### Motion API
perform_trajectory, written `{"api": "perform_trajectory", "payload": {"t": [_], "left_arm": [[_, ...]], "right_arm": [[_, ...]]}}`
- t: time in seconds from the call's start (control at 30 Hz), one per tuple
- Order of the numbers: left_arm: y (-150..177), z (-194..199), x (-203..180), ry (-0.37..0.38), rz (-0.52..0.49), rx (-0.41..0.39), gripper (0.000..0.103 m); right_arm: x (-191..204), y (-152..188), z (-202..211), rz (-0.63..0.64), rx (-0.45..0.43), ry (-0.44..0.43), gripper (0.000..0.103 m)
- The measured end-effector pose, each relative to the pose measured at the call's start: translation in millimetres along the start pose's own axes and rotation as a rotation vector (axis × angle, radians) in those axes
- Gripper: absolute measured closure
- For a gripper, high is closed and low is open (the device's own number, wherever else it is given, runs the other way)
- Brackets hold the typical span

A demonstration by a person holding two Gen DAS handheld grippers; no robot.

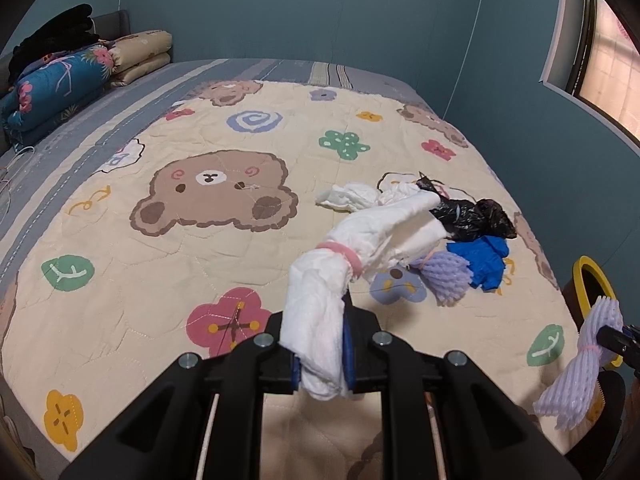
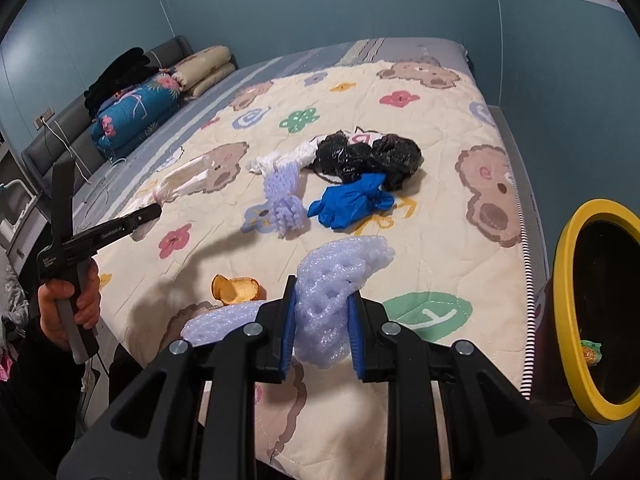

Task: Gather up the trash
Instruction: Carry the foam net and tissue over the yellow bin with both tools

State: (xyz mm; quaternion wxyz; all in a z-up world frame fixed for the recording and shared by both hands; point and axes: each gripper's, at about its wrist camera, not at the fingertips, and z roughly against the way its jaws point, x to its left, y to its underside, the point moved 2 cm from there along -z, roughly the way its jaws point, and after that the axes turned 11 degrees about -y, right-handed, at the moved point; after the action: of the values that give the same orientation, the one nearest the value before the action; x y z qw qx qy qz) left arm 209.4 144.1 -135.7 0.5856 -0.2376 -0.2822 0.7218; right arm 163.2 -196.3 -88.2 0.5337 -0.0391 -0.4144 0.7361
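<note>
1. Left gripper [image 1: 322, 354] is clamped on a white tissue bundle [image 1: 340, 276] tied with a pink band.
2. Right gripper [image 2: 322, 334] pinches lavender foam netting [image 2: 332, 280]; the yellow-rimmed bin [image 2: 568, 280] stands at three o'clock.
3. Blue glove [image 2: 348, 200] lies at twelve o'clock on the quilt [image 2: 432, 184].

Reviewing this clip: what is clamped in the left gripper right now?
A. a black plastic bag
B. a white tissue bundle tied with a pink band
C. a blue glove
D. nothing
B: the left gripper is shut on the white tissue bundle, pink band around its middle; the blue glove and black plastic bag lie on the bed.
</note>
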Motion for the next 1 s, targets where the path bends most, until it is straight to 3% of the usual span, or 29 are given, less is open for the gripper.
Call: {"api": "perform_trajectory", "payload": {"t": [0.43,1.0], "left_arm": [[-5.4,25.9,-33.0,0.037,-0.043,-0.031,0.089],[-19.3,50.5,-106.5,0.13,-0.119,-0.077,0.089]], "right_arm": [[-12.4,3.0,37.4,-0.026,-0.057,0.001,0.081],[-54.8,-4.6,98.3,-0.078,-0.188,0.065,0.081]]}}
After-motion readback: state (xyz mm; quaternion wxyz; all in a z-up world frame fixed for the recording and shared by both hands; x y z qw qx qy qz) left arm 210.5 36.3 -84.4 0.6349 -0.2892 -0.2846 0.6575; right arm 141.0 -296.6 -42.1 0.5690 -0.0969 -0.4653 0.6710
